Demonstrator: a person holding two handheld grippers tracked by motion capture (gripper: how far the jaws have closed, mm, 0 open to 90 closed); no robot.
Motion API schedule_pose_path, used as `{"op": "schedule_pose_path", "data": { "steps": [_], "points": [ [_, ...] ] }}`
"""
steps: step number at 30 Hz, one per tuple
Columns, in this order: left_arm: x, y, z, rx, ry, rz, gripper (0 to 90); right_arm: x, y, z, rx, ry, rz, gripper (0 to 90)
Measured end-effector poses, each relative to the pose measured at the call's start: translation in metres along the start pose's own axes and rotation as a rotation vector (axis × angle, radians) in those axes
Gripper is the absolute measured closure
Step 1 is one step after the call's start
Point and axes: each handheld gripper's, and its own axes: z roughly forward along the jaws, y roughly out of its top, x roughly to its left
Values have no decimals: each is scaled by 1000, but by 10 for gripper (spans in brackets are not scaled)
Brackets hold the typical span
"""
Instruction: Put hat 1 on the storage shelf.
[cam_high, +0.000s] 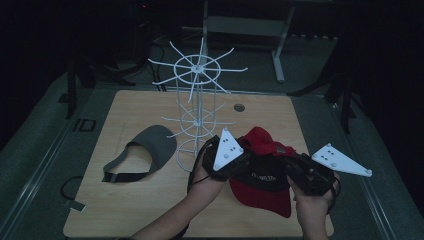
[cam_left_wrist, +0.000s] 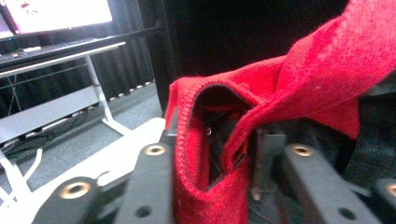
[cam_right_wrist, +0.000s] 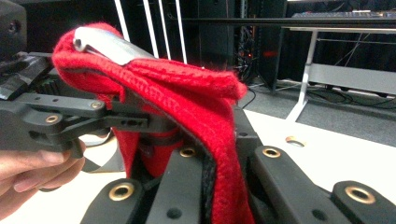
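A red cap (cam_high: 264, 196) is held up just above the wooden table (cam_high: 125, 205), right of centre, between both grippers. My left gripper (cam_high: 248, 159) is shut on the cap's left edge; in the left gripper view the red knit fabric (cam_left_wrist: 303, 79) is pinched between the black jaws (cam_left_wrist: 212, 161). My right gripper (cam_high: 291, 164) is shut on the right edge, and the red fabric (cam_right_wrist: 187, 88) runs down between its jaws (cam_right_wrist: 219, 161). In the right gripper view the other gripper (cam_right_wrist: 70, 116) and a hand sit at the left.
A tall white wire rack (cam_high: 198, 100) with spoke-like hooks stands mid-table, just behind the left gripper. A grey cap (cam_high: 150, 147) with a black strap lies to the left. A round hole (cam_high: 239, 107) sits in the tabletop behind. Desk frames stand beyond the table.
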Motion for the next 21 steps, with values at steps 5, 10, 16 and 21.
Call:
{"op": "schedule_pose_path", "data": {
  "steps": [5,10,16,21],
  "points": [
    [-2,4,1,-7,-12,-6,836,1,-4,-2,-1,5,-5,859],
    [-6,6,1,-8,-15,23,845,2,-12,-5,3,11,1,857],
    [-9,10,-2,-16,-51,21,848,2,-21,-13,5,25,-4,848],
    [-12,15,-6,-19,-77,46,849,1,-24,-19,13,51,-16,793]
  ]
}}
